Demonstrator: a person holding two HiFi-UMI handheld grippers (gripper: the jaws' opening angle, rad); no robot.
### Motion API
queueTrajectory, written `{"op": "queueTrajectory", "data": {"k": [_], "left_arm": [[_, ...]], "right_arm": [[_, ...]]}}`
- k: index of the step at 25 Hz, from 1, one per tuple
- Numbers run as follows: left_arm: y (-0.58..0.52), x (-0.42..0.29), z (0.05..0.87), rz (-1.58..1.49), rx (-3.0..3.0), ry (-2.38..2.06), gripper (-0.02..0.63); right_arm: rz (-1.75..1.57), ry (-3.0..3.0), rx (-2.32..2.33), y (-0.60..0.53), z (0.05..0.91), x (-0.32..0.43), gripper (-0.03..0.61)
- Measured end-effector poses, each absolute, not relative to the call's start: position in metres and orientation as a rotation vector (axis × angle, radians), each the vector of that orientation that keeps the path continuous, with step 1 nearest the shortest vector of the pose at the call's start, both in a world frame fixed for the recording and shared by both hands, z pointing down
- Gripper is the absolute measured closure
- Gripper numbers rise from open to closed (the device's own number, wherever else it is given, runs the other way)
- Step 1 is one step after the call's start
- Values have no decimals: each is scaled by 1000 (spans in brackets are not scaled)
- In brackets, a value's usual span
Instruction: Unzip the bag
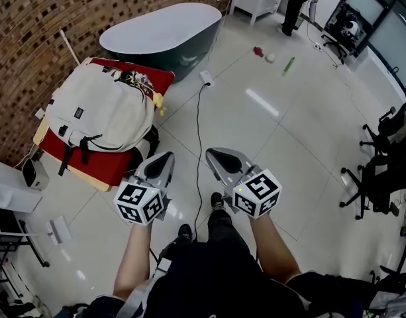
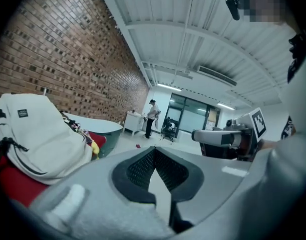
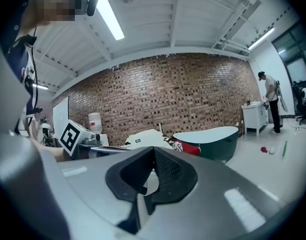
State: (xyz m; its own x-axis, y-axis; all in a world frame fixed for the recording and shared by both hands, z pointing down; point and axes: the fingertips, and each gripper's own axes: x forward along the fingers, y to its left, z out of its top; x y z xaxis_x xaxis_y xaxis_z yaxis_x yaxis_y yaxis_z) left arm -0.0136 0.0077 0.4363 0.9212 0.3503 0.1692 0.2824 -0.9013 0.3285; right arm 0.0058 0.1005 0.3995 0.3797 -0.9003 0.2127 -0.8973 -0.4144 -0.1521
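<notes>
A cream-white backpack [image 1: 100,111] lies on a red-covered low table [image 1: 116,161] by the brick wall; it also shows in the left gripper view [image 2: 38,136] and small in the right gripper view [image 3: 145,138]. Colourful items stick out at its far end [image 1: 142,81]. My left gripper [image 1: 164,156] hangs shut and empty just right of the table's near corner, apart from the bag. The right gripper [image 1: 214,154] is level with it over the floor, also shut with nothing between its jaws. In the gripper views the left gripper [image 2: 153,151] and right gripper [image 3: 153,153] both show closed pads.
A dark oval bathtub [image 1: 164,35] stands beyond the table. A black cable [image 1: 198,131] runs across the tiled floor from a white plug block [image 1: 206,78]. Small toys [image 1: 272,57] lie farther off. Office chairs [image 1: 381,171] stand at the right; a person [image 1: 297,2] stands by a white cabinet.
</notes>
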Motion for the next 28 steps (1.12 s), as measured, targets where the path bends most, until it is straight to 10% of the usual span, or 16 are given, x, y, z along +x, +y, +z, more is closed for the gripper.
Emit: {"op": "queueTrajectory", "data": {"k": [28], "left_arm": [[-187, 29, 527, 494, 2673, -474, 607]], "right_arm": [[-570, 2607, -2112, -156, 485, 163, 575]]}}
